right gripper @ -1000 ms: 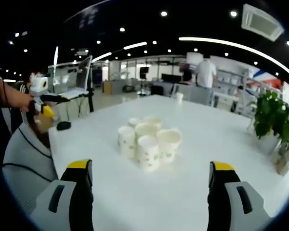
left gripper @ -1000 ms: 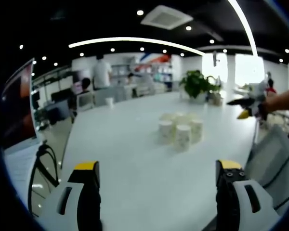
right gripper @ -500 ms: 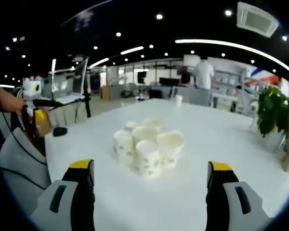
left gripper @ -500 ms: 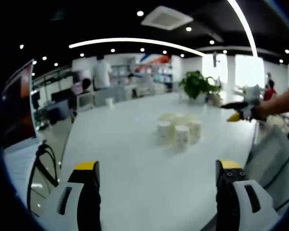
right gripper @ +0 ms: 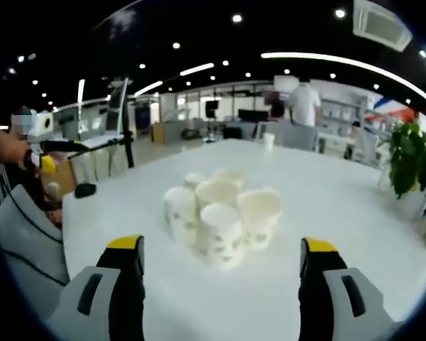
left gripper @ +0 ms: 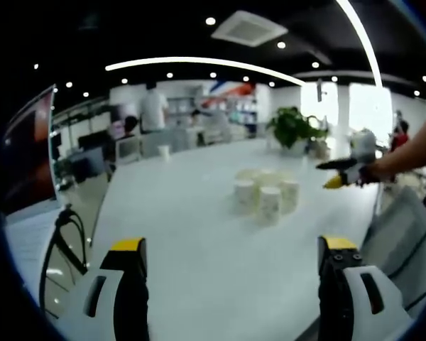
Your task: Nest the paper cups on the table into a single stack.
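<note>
Paper cups, a tight cluster of white cups with a faint green print, stood upright and touching one another at the centre of the right gripper view, on a long white table; the same cluster sat right of centre in the left gripper view, well beyond the jaws. Cups were separate, mouths up, not nested; the exact count could not be told. Right gripper: both yellow-tipped jaws rose from the bottom of its own view, spread wide apart with nothing between them, the cluster just ahead of the gap; the same gripper appeared at the right edge of the left gripper view, held in a hand above the table beside the cups, its fingers too small there to judge. Left gripper: jaws likewise parted wide and empty at the bottom of its view, over bare table; seen again at the left edge of the right gripper view, held off the table's end. Potted plant, green, stood on the table behind the cups, upper right of centre. A single white cup stood alone at the table's far end. A person in a white top stood in the background office, upper left.
</note>
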A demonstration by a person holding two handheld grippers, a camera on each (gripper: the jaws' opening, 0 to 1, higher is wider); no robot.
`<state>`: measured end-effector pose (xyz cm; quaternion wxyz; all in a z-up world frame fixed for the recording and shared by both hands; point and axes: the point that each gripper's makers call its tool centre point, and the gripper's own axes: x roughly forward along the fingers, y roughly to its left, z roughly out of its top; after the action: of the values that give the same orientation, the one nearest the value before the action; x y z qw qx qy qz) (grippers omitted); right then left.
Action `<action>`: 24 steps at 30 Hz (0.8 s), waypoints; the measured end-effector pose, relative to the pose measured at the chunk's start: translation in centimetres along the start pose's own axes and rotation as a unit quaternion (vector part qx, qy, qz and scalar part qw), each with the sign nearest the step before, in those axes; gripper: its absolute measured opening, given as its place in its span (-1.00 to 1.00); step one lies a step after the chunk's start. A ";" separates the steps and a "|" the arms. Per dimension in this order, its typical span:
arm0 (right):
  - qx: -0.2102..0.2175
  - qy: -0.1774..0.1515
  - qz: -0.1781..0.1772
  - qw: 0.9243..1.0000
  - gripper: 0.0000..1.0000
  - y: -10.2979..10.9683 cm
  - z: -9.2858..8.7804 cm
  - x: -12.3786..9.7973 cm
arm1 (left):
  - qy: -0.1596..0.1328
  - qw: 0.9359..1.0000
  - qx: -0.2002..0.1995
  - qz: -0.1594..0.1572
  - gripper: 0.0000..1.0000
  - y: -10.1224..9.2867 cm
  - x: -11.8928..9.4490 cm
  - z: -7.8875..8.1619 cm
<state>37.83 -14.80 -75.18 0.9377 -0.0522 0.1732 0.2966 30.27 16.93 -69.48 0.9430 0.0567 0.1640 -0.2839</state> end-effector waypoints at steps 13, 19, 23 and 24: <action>0.016 0.033 -0.002 0.999 0.57 -0.5 -2.9 2.0 | 0.007 1.000 0.003 -0.003 1.00 0.0 -0.3 -0.3; 0.023 0.034 -0.003 0.999 0.48 -0.4 -2.9 3.1 | 0.011 1.000 0.005 -0.003 1.00 0.1 -0.4 -0.3; 0.030 0.033 -0.004 0.999 0.41 -0.2 -3.0 3.8 | 0.013 1.000 0.007 -0.003 1.00 0.1 -0.5 -0.5; 0.030 0.033 -0.004 0.999 0.40 -0.1 -3.1 3.9 | 0.014 1.000 0.007 -0.003 1.00 0.0 -0.5 -0.5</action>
<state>39.96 -13.45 -79.49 0.9340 -0.0341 0.2123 0.2854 29.74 17.34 -69.81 0.9392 0.0673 0.1756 -0.2874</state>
